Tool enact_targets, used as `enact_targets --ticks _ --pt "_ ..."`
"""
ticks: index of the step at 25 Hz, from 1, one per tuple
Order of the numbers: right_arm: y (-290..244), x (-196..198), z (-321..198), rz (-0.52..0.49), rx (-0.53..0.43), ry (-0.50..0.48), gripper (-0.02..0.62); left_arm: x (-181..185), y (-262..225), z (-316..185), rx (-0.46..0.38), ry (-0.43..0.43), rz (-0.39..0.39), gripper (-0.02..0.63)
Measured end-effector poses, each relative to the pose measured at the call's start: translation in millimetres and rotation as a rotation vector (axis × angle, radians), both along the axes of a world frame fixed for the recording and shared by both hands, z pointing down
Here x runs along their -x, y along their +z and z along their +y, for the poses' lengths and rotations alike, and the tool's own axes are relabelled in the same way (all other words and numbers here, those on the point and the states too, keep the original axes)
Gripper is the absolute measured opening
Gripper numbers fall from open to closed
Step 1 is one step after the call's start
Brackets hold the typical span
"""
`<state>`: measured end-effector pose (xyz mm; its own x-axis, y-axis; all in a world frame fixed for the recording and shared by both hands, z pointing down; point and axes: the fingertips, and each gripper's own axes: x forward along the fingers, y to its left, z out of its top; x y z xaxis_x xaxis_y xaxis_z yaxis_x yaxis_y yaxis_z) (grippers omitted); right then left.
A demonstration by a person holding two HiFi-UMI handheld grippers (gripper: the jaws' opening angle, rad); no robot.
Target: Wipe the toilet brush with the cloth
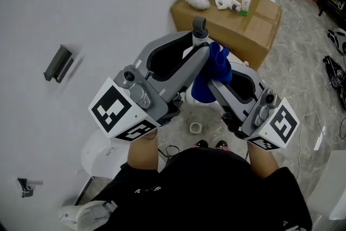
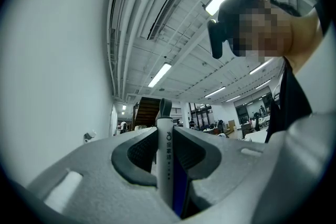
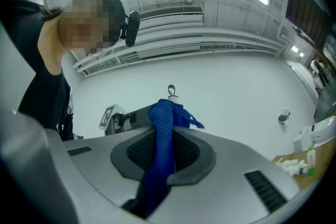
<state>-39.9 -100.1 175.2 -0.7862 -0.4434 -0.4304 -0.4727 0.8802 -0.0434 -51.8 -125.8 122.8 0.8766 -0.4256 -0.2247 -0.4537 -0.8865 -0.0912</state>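
The toilet brush (image 2: 166,150) is held up in the air before the person, and the fingers of the left gripper (image 1: 200,48) are clamped on its white handle. The handle looks stiff, light and smooth, so probably slippery; a firm hold on the shaft suits it. The right gripper (image 1: 219,77) has its fingers closed on the blue cloth (image 3: 163,134), which is soft and limp and bunched just beside the handle.

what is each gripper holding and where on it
The left gripper holds the toilet brush by its white handle, below the loop. The right gripper holds the blue cloth by a bunched fold.
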Motion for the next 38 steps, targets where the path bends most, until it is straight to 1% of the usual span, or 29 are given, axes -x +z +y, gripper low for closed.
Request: enact_targets --ticks 4,8,13,26,31,35,38 --pt "4 1 -4 0.024 0.008 0.002 0.063 -2 0 -4 0.001 -0.004 -0.006 0.092" --pt "7 -12 -7 0.022 0.018 0.002 0.063 -18 0 -6 -0.001 -0.004 -0.017 0.092" --pt "8 -8 -11 0.033 0.023 0.014 0.063 -14 -1 -11 0.004 0.004 -0.006 0.092" --pt "21 -44 -7 0.021 0.022 0.011 0.063 -53 3 -5 -0.01 -0.008 -0.032 0.092" --pt "23 -46 -8 0.017 0.046 -0.008 0.063 -55 4 -7 0.0 -0.016 -0.02 0.092" --pt "26 -45 -9 0.044 0.049 -0.014 0.063 -55 2 -10 0.005 -0.025 -0.005 0.092" --pt "35 -52 -8 0.057 0.049 -0.018 0.063 -61 7 -7 0.003 -0.037 -0.005 0.092"
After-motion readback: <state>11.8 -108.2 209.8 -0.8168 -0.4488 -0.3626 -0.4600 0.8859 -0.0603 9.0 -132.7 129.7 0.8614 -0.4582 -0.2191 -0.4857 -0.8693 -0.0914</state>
